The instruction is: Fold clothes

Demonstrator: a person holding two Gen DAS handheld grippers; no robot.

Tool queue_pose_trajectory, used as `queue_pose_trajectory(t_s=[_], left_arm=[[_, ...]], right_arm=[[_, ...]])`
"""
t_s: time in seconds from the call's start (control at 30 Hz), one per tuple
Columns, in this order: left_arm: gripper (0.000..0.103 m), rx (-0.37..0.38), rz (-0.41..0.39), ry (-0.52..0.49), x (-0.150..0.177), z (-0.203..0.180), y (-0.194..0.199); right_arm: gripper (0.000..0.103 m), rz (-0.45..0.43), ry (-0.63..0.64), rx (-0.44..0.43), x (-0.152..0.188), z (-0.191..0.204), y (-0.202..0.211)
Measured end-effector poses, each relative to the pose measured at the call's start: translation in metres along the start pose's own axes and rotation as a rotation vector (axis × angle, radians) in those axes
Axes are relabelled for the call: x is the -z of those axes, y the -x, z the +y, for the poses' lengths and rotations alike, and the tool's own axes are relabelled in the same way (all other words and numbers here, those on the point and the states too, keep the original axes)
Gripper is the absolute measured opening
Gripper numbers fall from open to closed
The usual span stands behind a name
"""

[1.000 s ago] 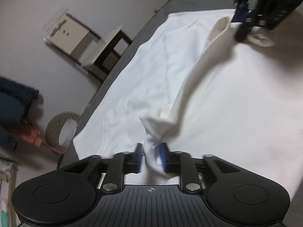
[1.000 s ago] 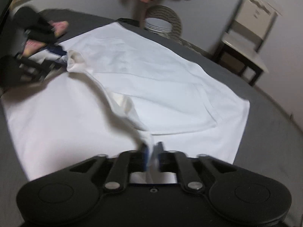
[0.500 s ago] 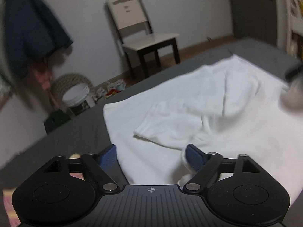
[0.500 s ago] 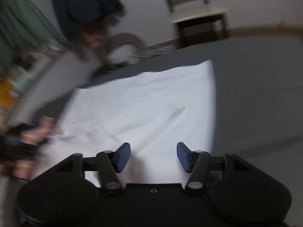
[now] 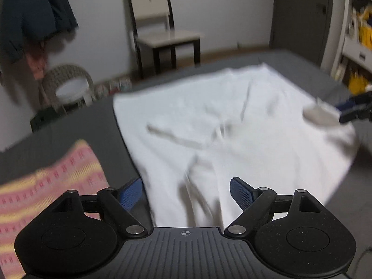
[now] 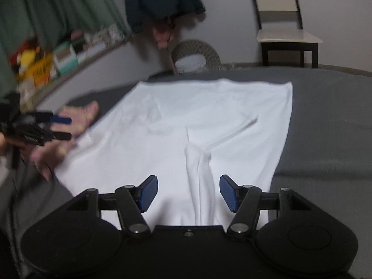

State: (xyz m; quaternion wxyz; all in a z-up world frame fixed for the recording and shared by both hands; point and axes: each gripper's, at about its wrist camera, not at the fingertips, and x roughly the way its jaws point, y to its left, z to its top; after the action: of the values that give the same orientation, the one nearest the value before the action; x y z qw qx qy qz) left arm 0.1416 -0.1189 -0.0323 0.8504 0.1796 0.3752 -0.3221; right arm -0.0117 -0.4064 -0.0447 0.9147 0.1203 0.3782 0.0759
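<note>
A white garment [image 5: 232,125] [image 6: 186,121] lies spread on a dark grey surface [image 5: 69,130] [image 6: 330,121]. My left gripper [image 5: 186,191] is open just above the garment's near edge, nothing between its blue pads [image 5: 130,193]. My right gripper [image 6: 188,191] is open too, over a raised fold of cloth [image 6: 200,169] at the near edge. In the left wrist view the right gripper's tips [image 5: 353,110] show at the right edge beside a garment corner. In the right wrist view the left gripper [image 6: 61,127] shows at the left, held by a hand [image 6: 44,160].
A pink and yellow striped cloth [image 5: 46,186] [image 6: 83,114] lies on the surface left of the garment. Beyond it stand a chair [image 5: 160,30] [image 6: 286,34] and a wicker basket [image 5: 67,86] [image 6: 195,55] by the wall. A cluttered shelf [image 6: 46,67] runs along the left.
Both grippers were shut on the garment's sleeve a second ago; they let go, opened and swung to face across the garment. The sleeve now lies folded on the body.
</note>
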Motion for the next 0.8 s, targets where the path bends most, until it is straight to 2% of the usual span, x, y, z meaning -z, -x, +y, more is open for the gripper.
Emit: queue_pose_trajectory(t_s=[0.03, 0.07, 0.1, 0.13, 0.17, 0.27, 0.33, 0.4, 0.43, 0.47, 0.53, 0.63, 0.73, 0.8], left_arm=[[0.066, 0.001, 0.020, 0.002, 0.003, -0.003, -0.004], [0.041, -0.004, 0.036, 0.012, 0.007, -0.003, -0.008], [0.032, -0.003, 0.053, 0.047, 0.008, -0.001, -0.012], [0.014, -0.003, 0.069, 0.082, 0.010, 0.002, -0.015], [0.005, -0.004, 0.073, 0.117, 0.011, 0.005, -0.018], [0.005, -0.017, 0.087, 0.213, 0.014, 0.015, -0.023], [0.005, -0.037, 0.098, 0.267, 0.016, 0.021, -0.026], [0.005, -0.039, 0.101, 0.303, 0.018, 0.027, -0.028], [0.005, -0.026, 0.087, 0.307, 0.020, 0.028, -0.027], [0.006, -0.014, 0.067, 0.300, 0.020, 0.028, -0.023], [0.008, -0.016, 0.042, 0.252, 0.020, 0.030, -0.012], [0.012, -0.062, 0.000, 0.069, 0.019, 0.019, 0.013], [0.012, -0.010, -0.016, -0.124, 0.024, -0.001, 0.038], [0.012, 0.059, 0.043, -0.132, 0.031, -0.008, 0.041]], right_arm=[[0.055, -0.008, -0.022, 0.008, 0.002, -0.002, -0.001], [0.043, -0.018, -0.048, 0.015, 0.005, -0.004, -0.003], [0.037, -0.030, -0.094, 0.013, 0.005, -0.009, -0.004], [0.022, -0.036, -0.147, 0.012, 0.006, -0.014, -0.002], [0.007, -0.052, -0.204, 0.006, 0.007, -0.021, -0.002], [0.006, -0.125, -0.455, -0.002, 0.017, -0.054, 0.002], [0.007, -0.106, -0.605, 0.001, 0.029, -0.071, -0.003], [0.008, -0.086, -0.675, 0.009, 0.038, -0.080, -0.009], [0.010, -0.099, -0.671, 0.004, 0.039, -0.079, -0.008], [0.019, -0.108, -0.655, 0.010, 0.038, -0.077, -0.005], [0.028, -0.117, -0.592, 0.044, 0.034, -0.071, 0.004], [0.034, -0.127, -0.424, 0.083, 0.030, -0.053, 0.025], [0.040, -0.103, -0.209, 0.119, 0.033, -0.018, 0.044], [0.042, -0.079, -0.143, 0.111, 0.040, 0.000, 0.050]])
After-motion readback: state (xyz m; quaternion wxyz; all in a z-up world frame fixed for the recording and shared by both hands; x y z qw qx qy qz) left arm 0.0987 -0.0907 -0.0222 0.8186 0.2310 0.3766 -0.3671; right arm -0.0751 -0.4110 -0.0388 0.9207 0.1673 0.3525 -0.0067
